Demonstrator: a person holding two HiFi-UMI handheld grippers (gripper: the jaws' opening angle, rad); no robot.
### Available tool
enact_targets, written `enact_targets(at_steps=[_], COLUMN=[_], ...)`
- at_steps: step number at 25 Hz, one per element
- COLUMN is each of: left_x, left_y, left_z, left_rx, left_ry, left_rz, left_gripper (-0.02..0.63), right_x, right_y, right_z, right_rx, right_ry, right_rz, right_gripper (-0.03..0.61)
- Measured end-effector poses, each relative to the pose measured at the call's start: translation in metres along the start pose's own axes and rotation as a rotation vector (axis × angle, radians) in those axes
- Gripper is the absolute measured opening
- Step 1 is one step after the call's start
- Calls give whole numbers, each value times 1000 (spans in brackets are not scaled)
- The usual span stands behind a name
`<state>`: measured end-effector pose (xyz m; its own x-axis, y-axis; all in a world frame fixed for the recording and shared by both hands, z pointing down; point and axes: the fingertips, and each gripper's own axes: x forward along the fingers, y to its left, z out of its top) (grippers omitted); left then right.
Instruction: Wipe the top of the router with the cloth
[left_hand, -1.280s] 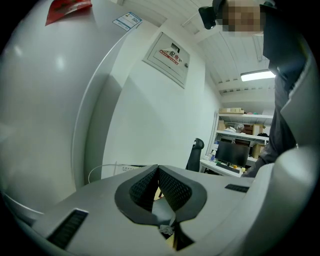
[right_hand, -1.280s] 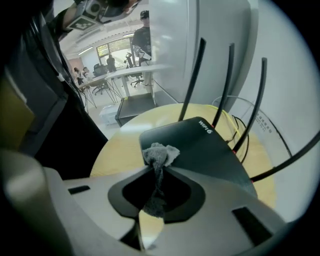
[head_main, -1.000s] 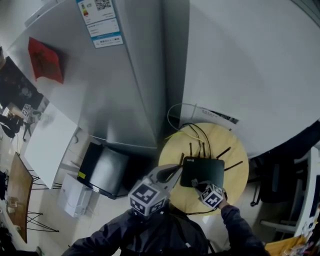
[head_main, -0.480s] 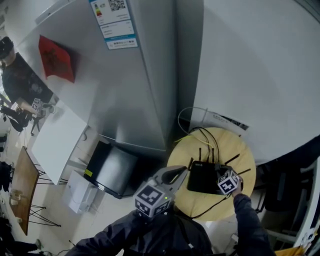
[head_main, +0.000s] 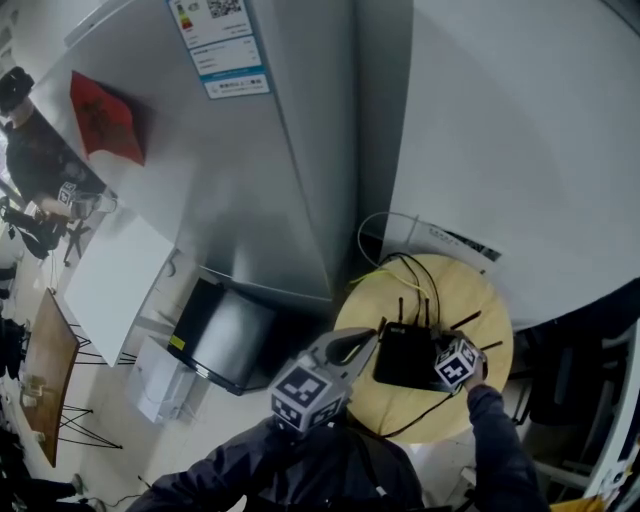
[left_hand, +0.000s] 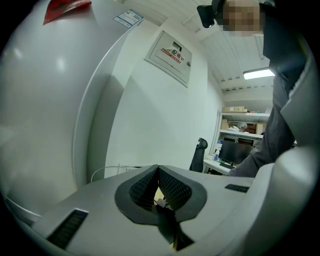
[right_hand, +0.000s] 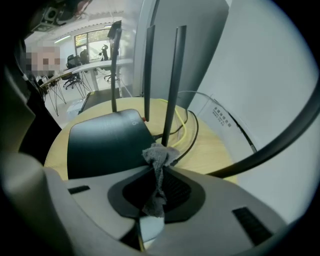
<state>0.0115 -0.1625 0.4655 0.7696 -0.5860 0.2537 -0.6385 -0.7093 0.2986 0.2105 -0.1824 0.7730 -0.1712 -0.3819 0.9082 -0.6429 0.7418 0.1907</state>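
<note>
Black router (head_main: 408, 356), grey cloth (right_hand: 160, 154), pale wooden desk (head_main: 478, 300)
Cables (right_hand: 194, 136) run black and yellow; the left claw (head_main: 352, 346) and right claw (right_hand: 159, 172) are grey, each with black-and-white square markers.

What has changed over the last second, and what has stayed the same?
The right gripper, shut on the cloth, slid from the near edge of the router to its right end. The left gripper kept its place left of the table; the router did not move.
</note>
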Motion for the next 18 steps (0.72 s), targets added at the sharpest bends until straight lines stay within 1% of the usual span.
enact_targets(at_steps=[5, 9, 13, 18], left_x=[6, 10, 13, 18], left_y=[-5, -14, -25, -34], left_z=[0, -2, -3, -6], left_rx=[6, 11, 10, 17], left_ry=[6, 13, 15, 22], left_rz=[-23, -52, -80, -113], left_gripper=[2, 2, 2, 2], right_x=[-15, -21, -36, -46], right_y=[22, 61, 91, 121], right_z=[-3, -20, -33, -50], right_rx=[-47, -58, -99, -90], right_ry=[1, -1, -1, 1], right_rz=[42, 111, 131, 198], right_gripper=[71, 71, 71, 71])
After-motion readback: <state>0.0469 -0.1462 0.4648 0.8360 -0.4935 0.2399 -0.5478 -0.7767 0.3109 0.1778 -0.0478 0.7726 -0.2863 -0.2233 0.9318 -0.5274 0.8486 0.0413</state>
